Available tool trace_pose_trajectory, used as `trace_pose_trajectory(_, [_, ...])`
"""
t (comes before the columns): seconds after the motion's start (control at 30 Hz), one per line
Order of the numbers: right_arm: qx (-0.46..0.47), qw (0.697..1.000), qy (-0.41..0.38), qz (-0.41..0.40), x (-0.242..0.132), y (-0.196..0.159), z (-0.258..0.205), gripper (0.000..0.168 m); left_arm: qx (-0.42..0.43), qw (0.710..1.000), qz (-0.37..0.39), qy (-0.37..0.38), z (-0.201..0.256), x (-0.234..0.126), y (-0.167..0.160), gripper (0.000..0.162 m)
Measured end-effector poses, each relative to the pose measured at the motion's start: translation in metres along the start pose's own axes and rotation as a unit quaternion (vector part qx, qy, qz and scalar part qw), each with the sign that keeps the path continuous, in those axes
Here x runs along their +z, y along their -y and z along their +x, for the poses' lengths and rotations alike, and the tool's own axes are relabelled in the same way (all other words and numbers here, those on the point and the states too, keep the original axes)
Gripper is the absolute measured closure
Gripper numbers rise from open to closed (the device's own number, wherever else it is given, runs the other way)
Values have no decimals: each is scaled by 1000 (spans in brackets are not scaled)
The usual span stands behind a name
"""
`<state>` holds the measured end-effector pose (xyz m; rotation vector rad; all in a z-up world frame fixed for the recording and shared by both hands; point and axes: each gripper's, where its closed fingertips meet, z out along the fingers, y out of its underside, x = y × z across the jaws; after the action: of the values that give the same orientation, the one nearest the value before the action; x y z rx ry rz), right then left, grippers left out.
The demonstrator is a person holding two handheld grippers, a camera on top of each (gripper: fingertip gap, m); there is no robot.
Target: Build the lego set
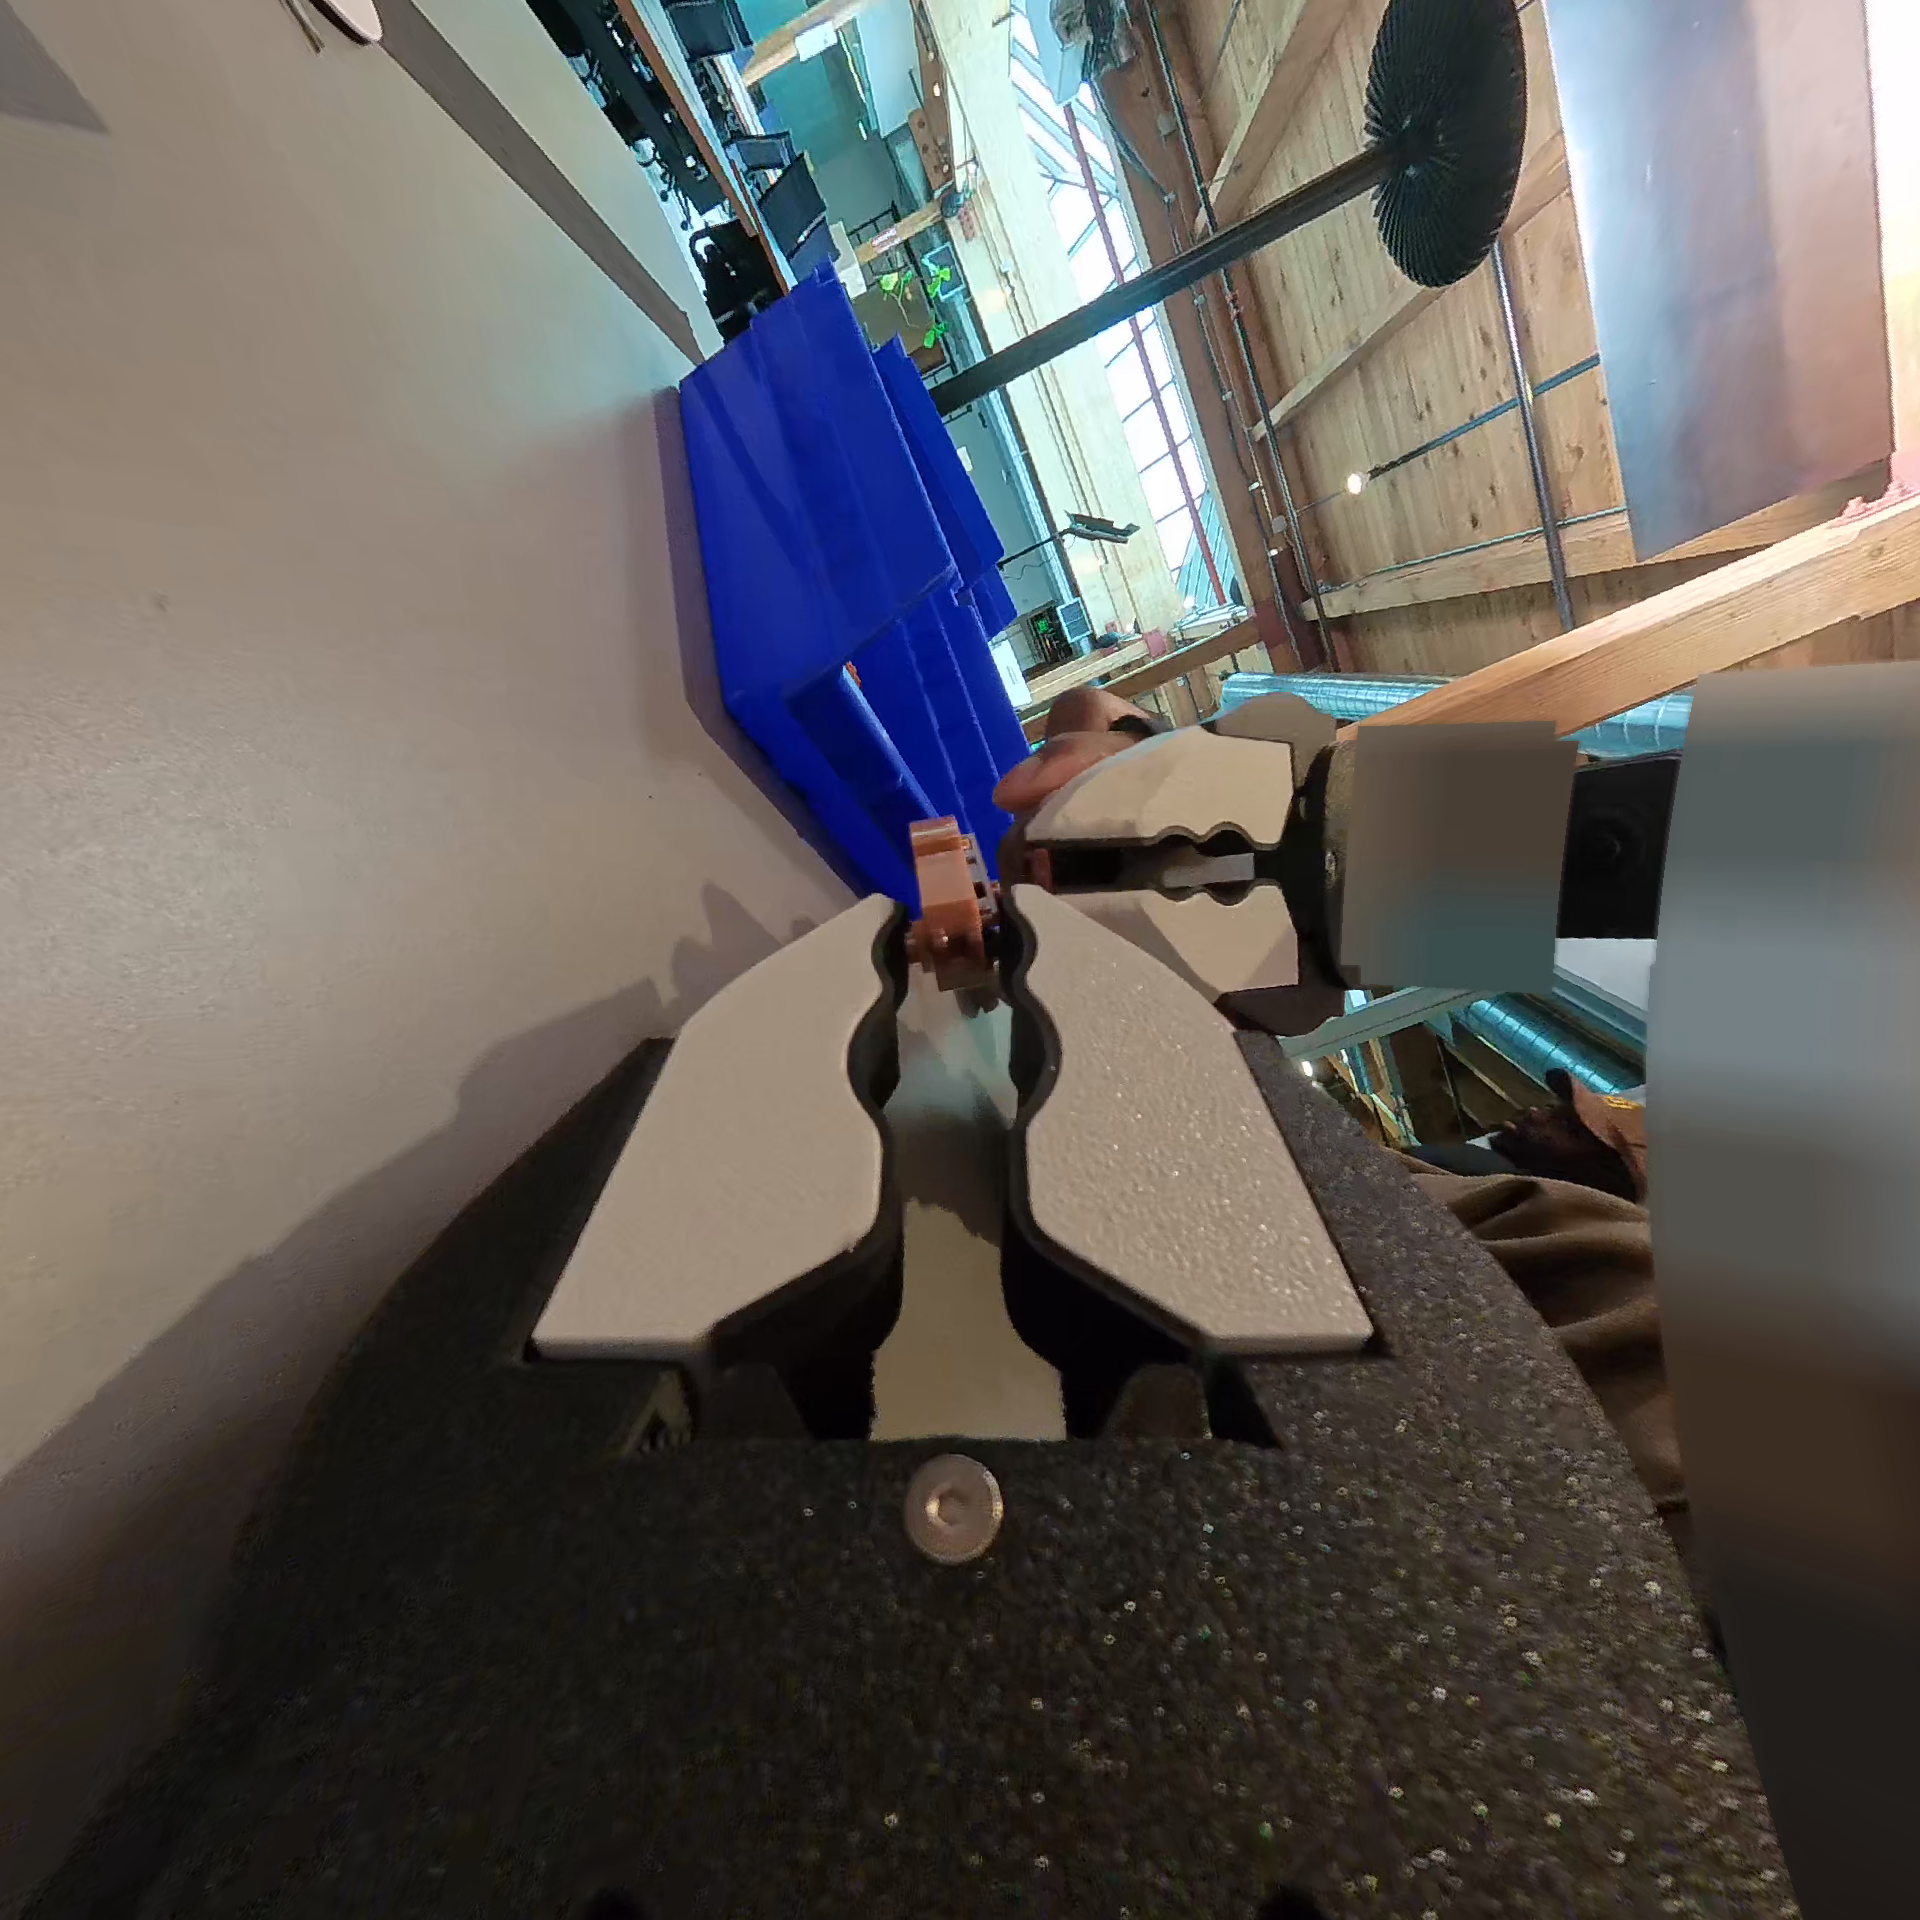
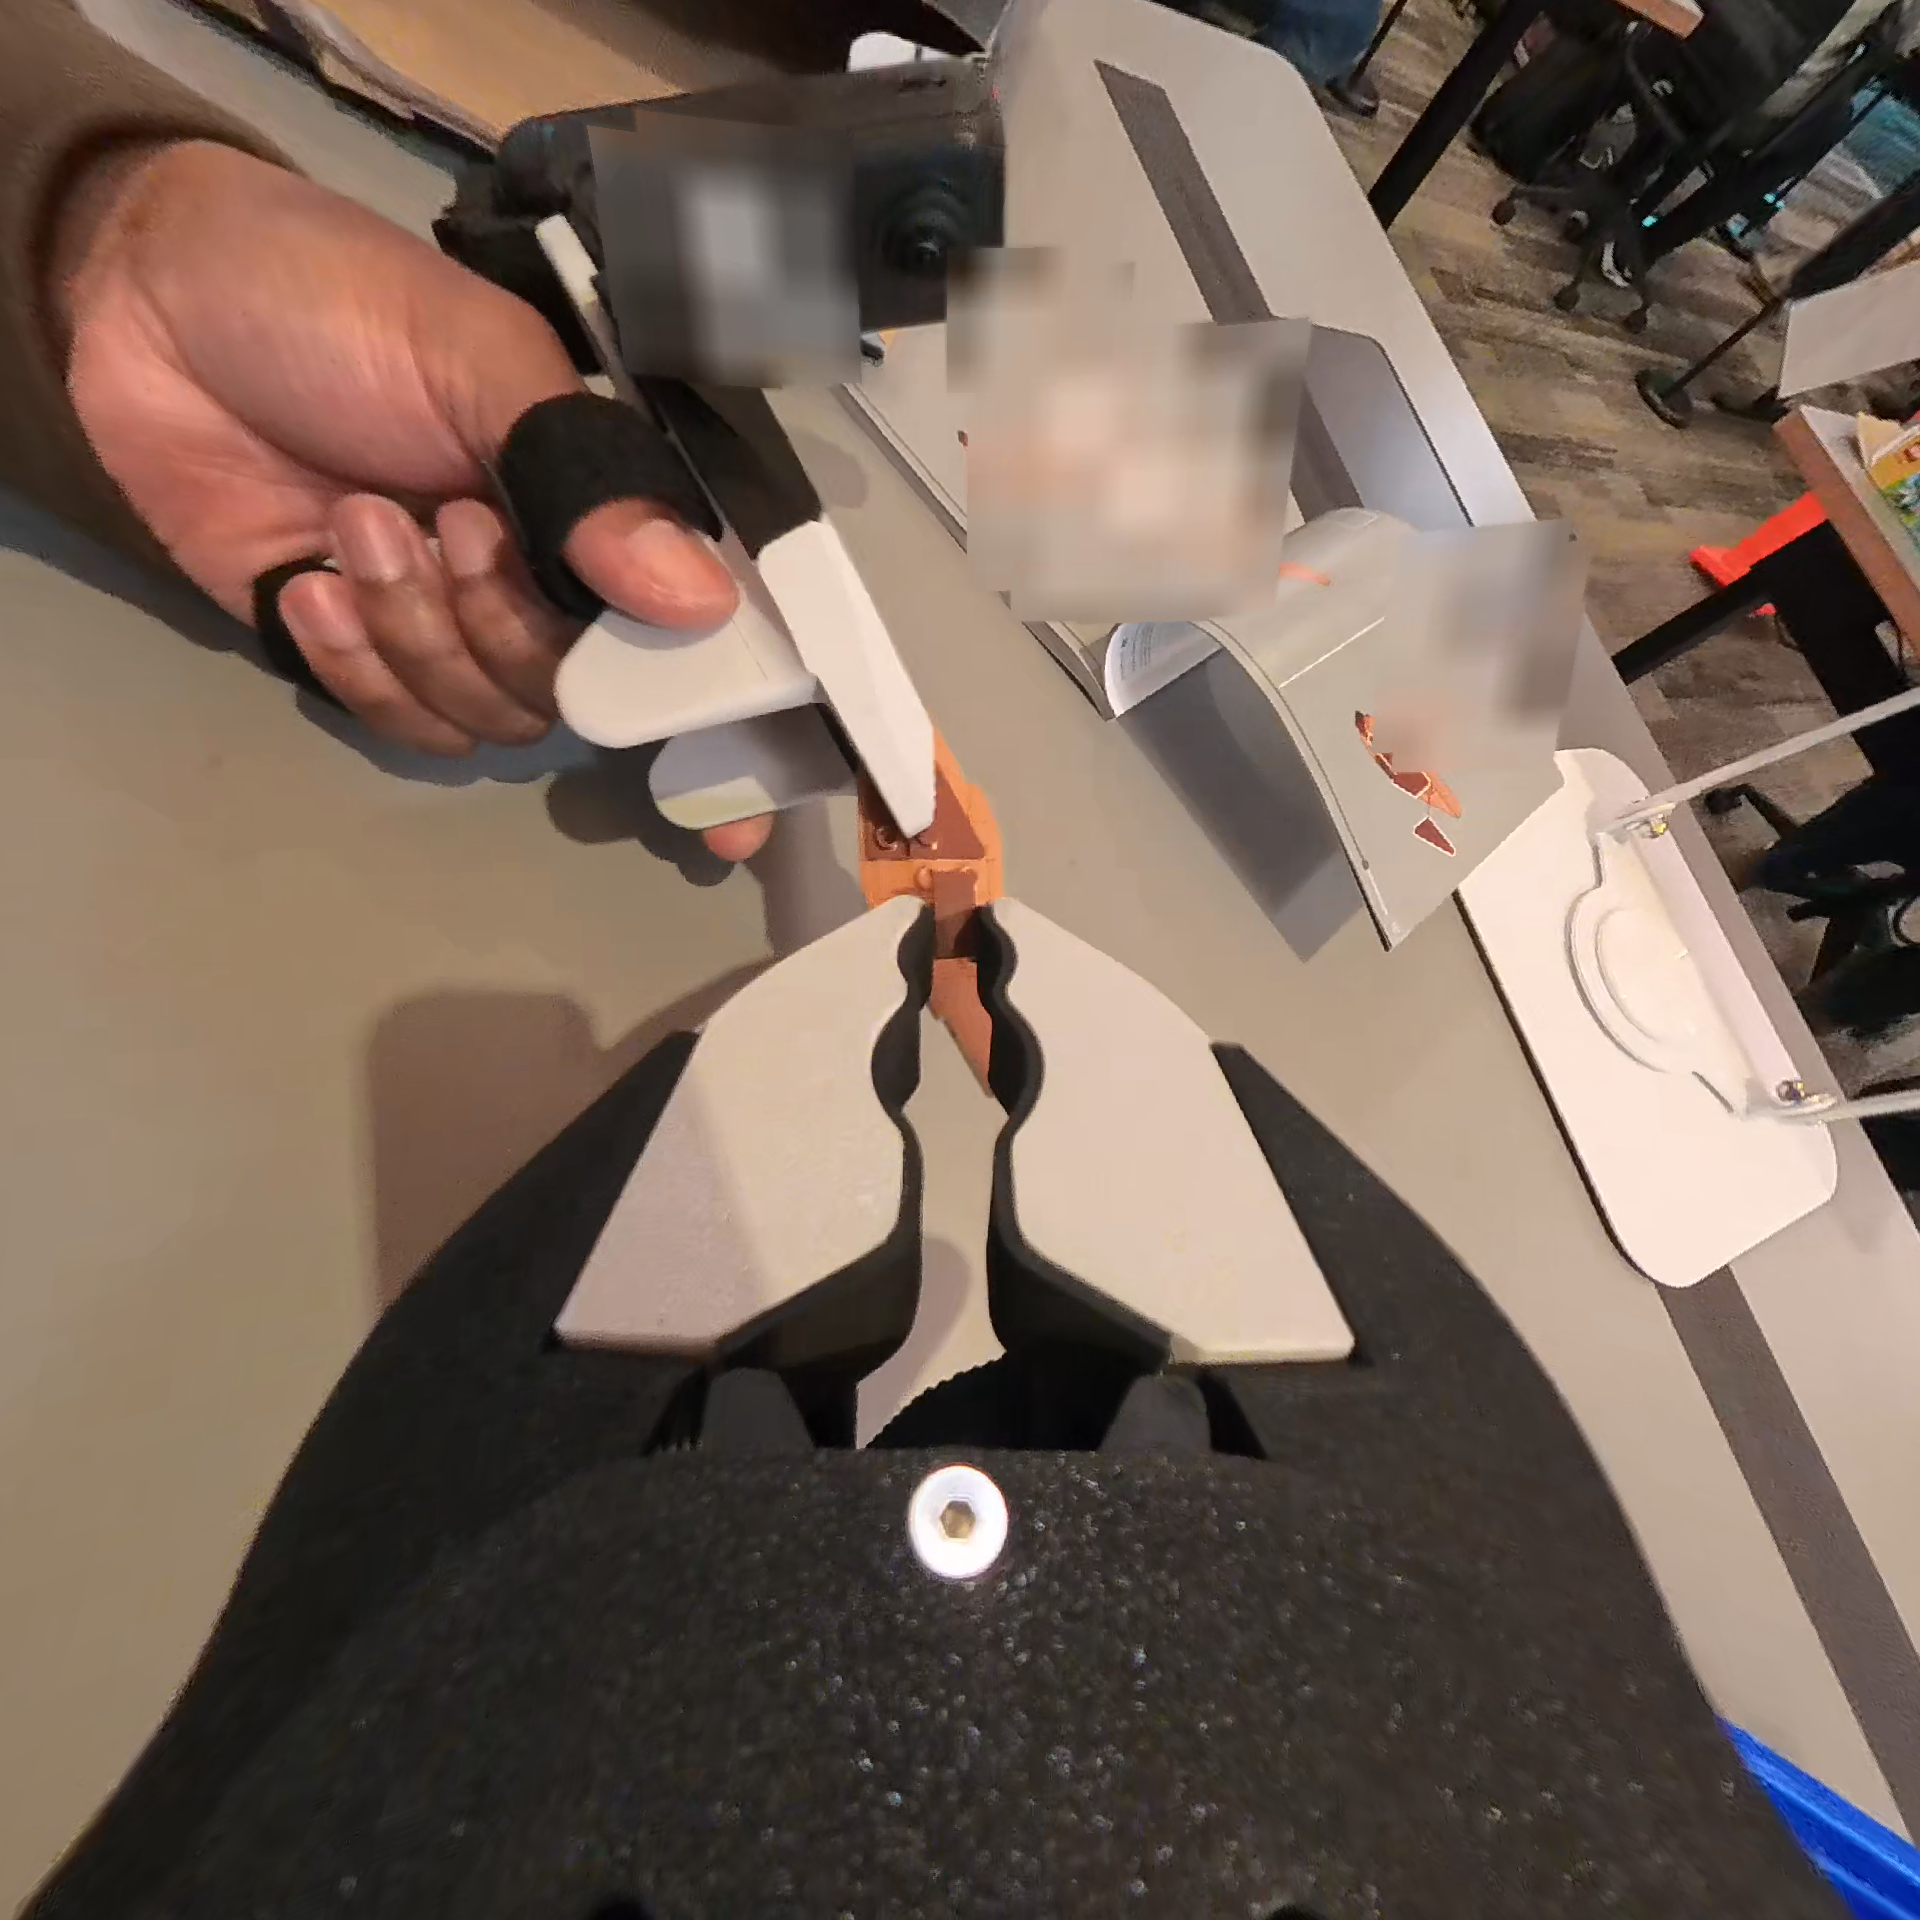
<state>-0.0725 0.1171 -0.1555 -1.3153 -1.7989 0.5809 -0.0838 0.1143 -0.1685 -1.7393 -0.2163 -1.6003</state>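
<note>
My left gripper [image 1: 951, 920] is shut on a small orange and brown lego assembly [image 1: 940, 883] and holds it above the grey table [image 1: 312, 623]. My right gripper [image 2: 951, 920] is shut on a small dark brown piece [image 2: 956, 896] and holds it against the assembly [image 2: 899, 871]. In the left wrist view the right gripper [image 1: 1023, 862] comes in from the right, with the dark piece [image 1: 1039, 862] at its tips touching the assembly. In the right wrist view the left gripper [image 2: 914, 821] comes down from the upper left, held by a hand [image 2: 312, 416].
Blue parts bins [image 1: 831, 571] stand on the table behind the assembly, and a blue corner [image 2: 1818, 1808] shows at the lower right. An open instruction booklet [image 2: 1247, 748] lies beyond the grippers. A white flat stand base [image 2: 1662, 1143] sits at the right table edge. The grippers are tip to tip, or close to it.
</note>
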Motion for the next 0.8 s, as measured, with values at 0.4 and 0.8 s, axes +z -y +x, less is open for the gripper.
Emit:
trace_pose_trajectory(0.4, [10,1000,-1,-21,3,-5,-1,161,-12,1000,1,-14,5,4,-5,145])
trace_pose_trajectory(0.8, [12,1000,0,-18,5,-5,-2,153,-16,1000,-1,-19,5,4,-7,145])
